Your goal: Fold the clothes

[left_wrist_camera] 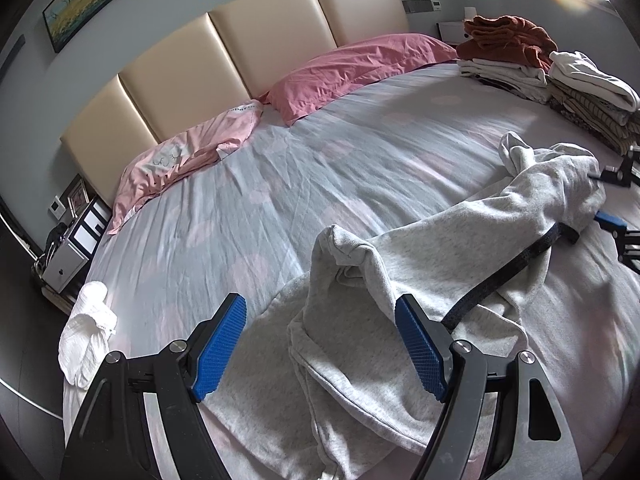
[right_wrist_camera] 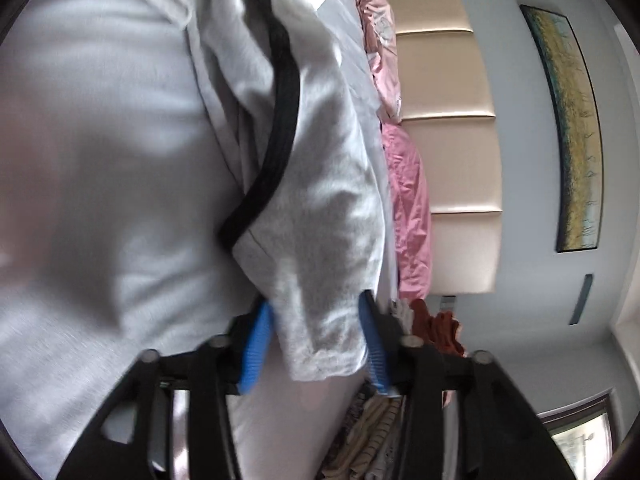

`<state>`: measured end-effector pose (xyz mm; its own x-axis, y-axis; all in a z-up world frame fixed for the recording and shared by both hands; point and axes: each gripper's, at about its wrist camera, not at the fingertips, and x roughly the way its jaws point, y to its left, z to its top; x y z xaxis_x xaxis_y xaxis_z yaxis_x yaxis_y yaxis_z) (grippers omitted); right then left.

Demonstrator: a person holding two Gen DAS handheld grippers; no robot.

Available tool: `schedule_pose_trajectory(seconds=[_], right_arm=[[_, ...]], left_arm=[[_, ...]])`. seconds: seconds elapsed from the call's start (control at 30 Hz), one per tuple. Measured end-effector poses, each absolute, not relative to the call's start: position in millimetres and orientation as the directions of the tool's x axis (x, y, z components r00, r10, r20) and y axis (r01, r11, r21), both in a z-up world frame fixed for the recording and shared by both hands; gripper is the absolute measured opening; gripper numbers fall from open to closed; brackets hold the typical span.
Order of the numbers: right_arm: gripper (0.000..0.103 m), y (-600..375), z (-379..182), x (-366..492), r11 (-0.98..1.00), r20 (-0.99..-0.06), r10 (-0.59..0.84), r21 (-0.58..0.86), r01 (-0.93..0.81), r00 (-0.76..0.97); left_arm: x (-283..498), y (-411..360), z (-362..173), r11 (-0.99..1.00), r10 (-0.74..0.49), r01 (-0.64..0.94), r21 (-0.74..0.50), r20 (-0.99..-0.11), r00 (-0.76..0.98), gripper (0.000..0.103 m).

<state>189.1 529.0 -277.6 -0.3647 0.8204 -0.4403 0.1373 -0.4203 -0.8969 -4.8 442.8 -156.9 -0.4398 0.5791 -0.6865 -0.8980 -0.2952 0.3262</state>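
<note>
In the left wrist view, a grey garment (left_wrist_camera: 400,320) with a black side stripe (left_wrist_camera: 508,268) is seen lying on the bed (left_wrist_camera: 280,184). Its long axis is laid diagonally, from the lower middle of the picture up toward the right edge, where one end is raised off the sheet. A bunched fold is stood up between the fingers of the left gripper (left_wrist_camera: 320,340), whose blue pads are held wide apart; the right-hand pad lies against the fabric, but nothing is clamped. At the right edge, part of the right gripper (left_wrist_camera: 608,220) is seen at the raised end of the garment. Two pink pillows (left_wrist_camera: 352,68) are set along the padded headboard (left_wrist_camera: 224,52); small print on the paler one cannot be read. A stack of folded clothes (left_wrist_camera: 560,72) is placed at the far right corner, and a white cloth (left_wrist_camera: 86,340) lies at the bed's left edge.

In the right wrist view, which is rolled sideways and blurred, the end of the grey garment is gripped between the blue pads of the right gripper (right_wrist_camera: 316,340), which are drawn in against the cloth on both sides. The stripe is seen running away from the fingers, up the picture. A framed painting (right_wrist_camera: 572,128) is hung above the headboard.
</note>
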Motion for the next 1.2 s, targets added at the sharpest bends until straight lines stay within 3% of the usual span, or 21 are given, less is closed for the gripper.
schedule_pose_trajectory(seconds=[0.03, 0.13, 0.37, 0.63, 0.93, 1.2], right_arm=[[0.012, 530.8, -275.1, 188.7, -0.445, -0.461, 0.81, -0.886, 0.132, -0.363], [0.005, 537.3, -261.1, 188.2, -0.49, -0.478, 0.798, -0.869, 0.066, -0.367], [0.004, 599.3, -191.6, 184.1, -0.609, -0.492, 0.788, -0.715, -0.345, -0.371], [0.004, 658.1, -191.0, 190.9, -0.641, -0.625, 0.735, -0.512, -0.572, -0.264], [0.004, 663.9, -199.9, 211.8, -0.691, -0.702, 0.644, -0.365, -0.624, -0.303], [0.006, 662.5, -203.9, 201.6, -0.756, -0.72, 0.585, -0.318, -0.573, -0.373]], left_arm=[[-4.7, 442.8, -157.0, -0.295, 0.578, -0.897, 0.328, -0.686, -0.441, 0.078], [-4.0, 442.5, -157.0, -0.293, 0.576, -0.896, 0.334, -0.686, -0.444, 0.078], [-2.7, 437.9, -150.7, -0.274, 0.588, -0.896, 0.35, -0.676, -0.444, 0.078], [3.2, 459.4, -150.0, -0.204, 0.584, -0.912, 0.356, -0.703, -0.406, 0.078], [17.4, 501.8, -173.5, 0.117, 0.539, -0.807, 0.579, -0.719, -0.439, 0.078], [36.2, 523.7, -180.3, 0.472, 0.518, -0.564, 0.678, -0.73, -0.445, 0.079]])
